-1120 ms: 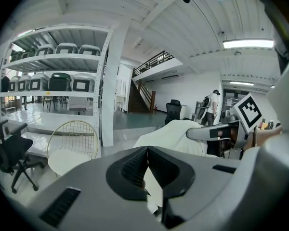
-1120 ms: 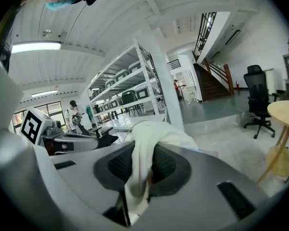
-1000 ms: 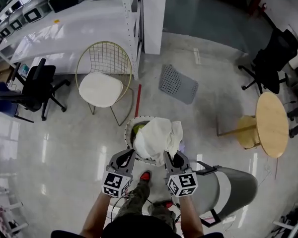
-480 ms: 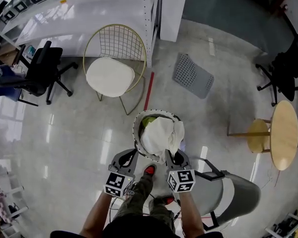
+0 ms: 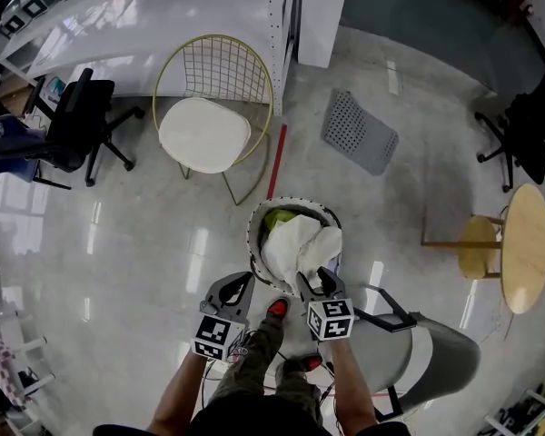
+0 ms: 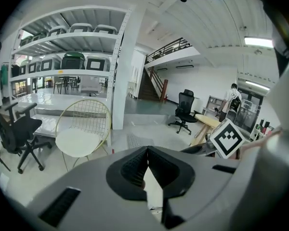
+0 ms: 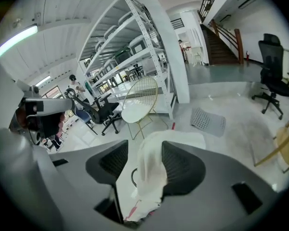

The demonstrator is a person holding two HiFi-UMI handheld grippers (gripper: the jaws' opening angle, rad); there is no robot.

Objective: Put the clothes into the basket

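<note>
You hold both grippers side by side, angled downward. Your left gripper (image 5: 239, 284) has its jaws together. Your right gripper (image 5: 318, 282) has just been opening its jaws; the white cloth (image 7: 149, 177) hangs loose between them.

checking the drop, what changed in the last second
The right gripper lowered the white cloth into the basket, and its jaws have just been opening, cloth still between them. The left gripper stayed shut and empty; basket and wire chair unmoved.

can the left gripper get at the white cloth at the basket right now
Probably yes: the left gripper sits beside the basket, with nothing between it and the white cloth, though its jaws are shut.
</note>
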